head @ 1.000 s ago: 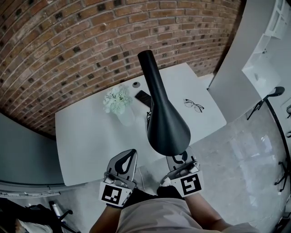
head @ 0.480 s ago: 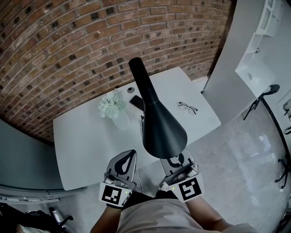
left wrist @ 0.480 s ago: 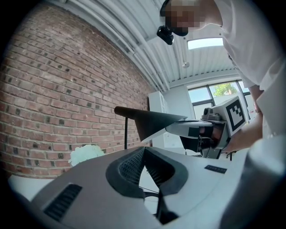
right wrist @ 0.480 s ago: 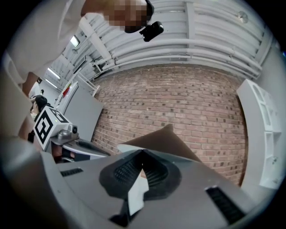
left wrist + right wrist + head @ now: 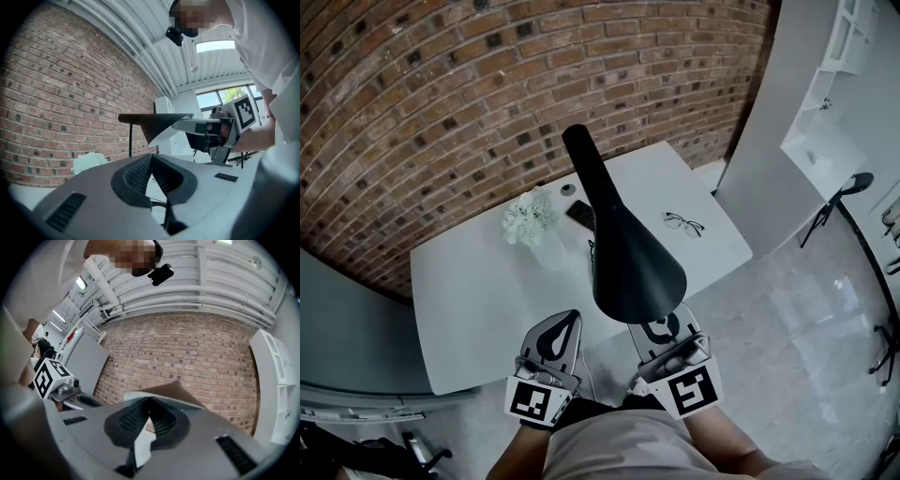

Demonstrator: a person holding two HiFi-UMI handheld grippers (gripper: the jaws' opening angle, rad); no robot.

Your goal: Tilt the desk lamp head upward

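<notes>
Holding the black desk lamp head (image 5: 628, 253) high over the near edge of the white table (image 5: 478, 291) — long axis running from the narrow neck, aimed at the table's far, brick-wall side, to the wide mouth out past its near edge. Pinching the mouth's rim with the right gripper (image 5: 664, 328), jaws closed on it. Hovering off the table's near edge with the left gripper (image 5: 567, 321) — jaws together, gripping nothing. Overlooking white flowers (image 5: 528, 217), a dark phone (image 5: 579, 214) and glasses (image 5: 682, 224) on the table's far half.

Lamp head (image 5: 633, 267) overhangs the front edge of the table (image 5: 469, 309); tabletop left of the flower vase (image 5: 548, 246) lies open
</notes>
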